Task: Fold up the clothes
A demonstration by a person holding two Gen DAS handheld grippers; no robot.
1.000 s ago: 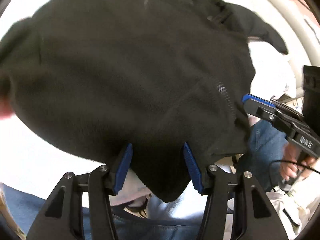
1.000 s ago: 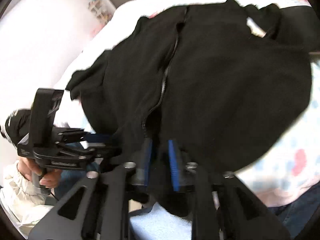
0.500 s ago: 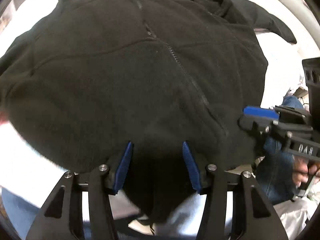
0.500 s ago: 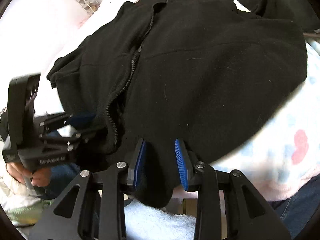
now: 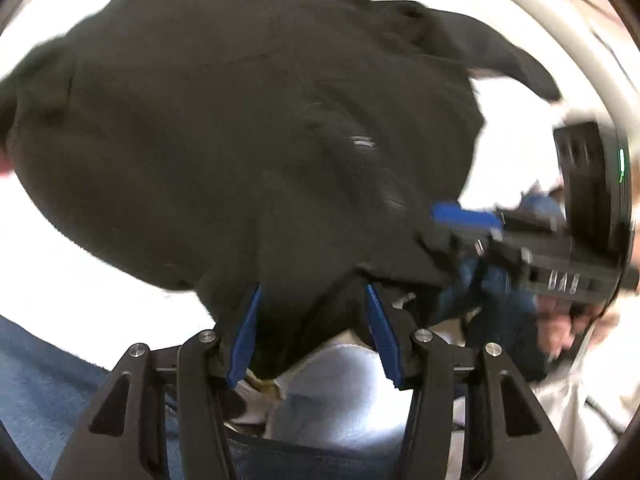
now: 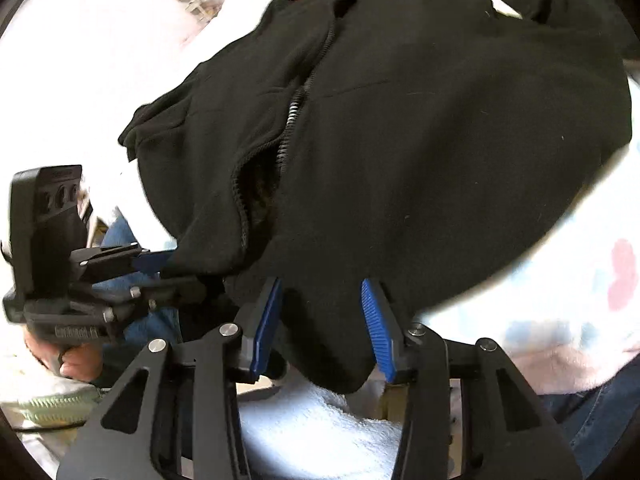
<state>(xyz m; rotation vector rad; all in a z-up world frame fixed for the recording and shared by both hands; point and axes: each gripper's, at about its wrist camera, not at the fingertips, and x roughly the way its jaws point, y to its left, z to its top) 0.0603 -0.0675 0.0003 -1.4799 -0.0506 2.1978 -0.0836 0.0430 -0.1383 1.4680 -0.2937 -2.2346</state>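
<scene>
At the near edge of the bed [image 6: 580, 300], just past the knees: hem of the black jacket [image 6: 440, 140], hanging over the side and down between both tools.

Right gripper [image 6: 320, 328]: blue pads spread wide, hem drooping loose through the gap, touching neither pad firmly, so not clamped.

Left gripper [image 5: 312, 336]: pads also well apart, thick fleece bunched and tented between them. Cannot tell whether gripped or merely draped.

Judging by the look: soft, thick fleece, light, limp, not fragile, not slippery against ribbed pads. Likely to sag and bunch when lifted, and to stretch a little rather than hold a crease. Best taken at the hem corners, one to each tool, well apart, pinching both layers where doubled. Better avoided: the zipper [image 6: 294, 108], gaping open near the hem on the left side and likely to twist the front panels.

Farther out: body of the jacket spread front-up across the bed, zipper running away toward the collar.

At the far right: a sleeve [image 5: 500, 56] trailing off the body, flat on the bed, not yet folded in.
</scene>
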